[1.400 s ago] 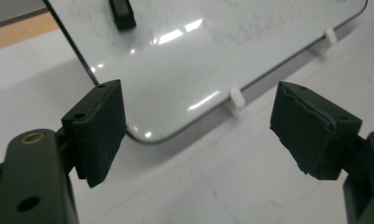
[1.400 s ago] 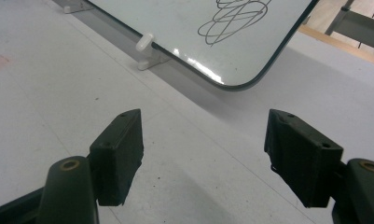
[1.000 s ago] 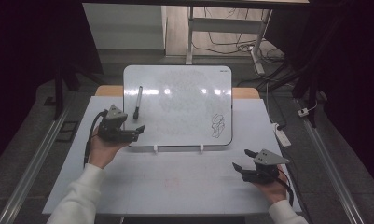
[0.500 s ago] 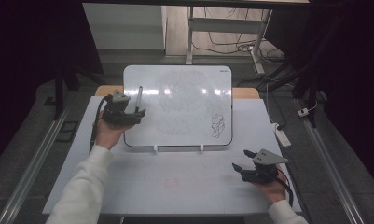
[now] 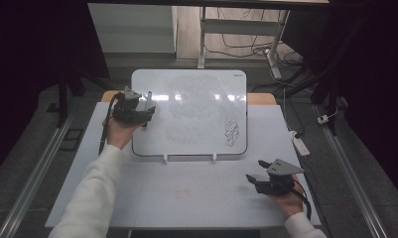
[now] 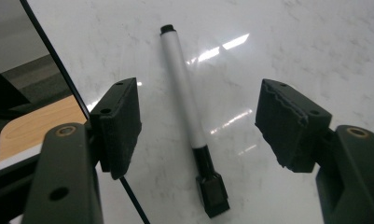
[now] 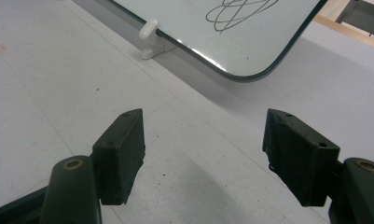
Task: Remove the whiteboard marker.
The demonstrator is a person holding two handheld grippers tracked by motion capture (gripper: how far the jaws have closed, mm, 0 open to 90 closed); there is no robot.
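A whiteboard (image 5: 191,114) lies flat at the back of the table, with a black scribble (image 5: 231,133) near its right front corner. A white marker with a black cap (image 6: 189,116) lies on the board's left side. My left gripper (image 5: 146,112) is open over the marker (image 5: 149,95), one jaw on each side and neither touching it. The cap end points toward the camera in the left gripper view. My right gripper (image 5: 255,170) rests open at the front right of the table, nothing between its jaws. In the right gripper view the right gripper (image 7: 203,154) faces the board's corner and the scribble (image 7: 240,9).
The board stands on small white feet (image 7: 149,30) on a white table cover (image 5: 186,193). A wooden tabletop edge (image 5: 261,98) shows behind. A white power strip (image 5: 300,144) lies off the right edge. Metal rails (image 5: 33,173) run along both sides on the floor.
The left gripper has moved forward and right from the table's left side onto the whiteboard, and now straddles the marker. The right gripper has stayed put.
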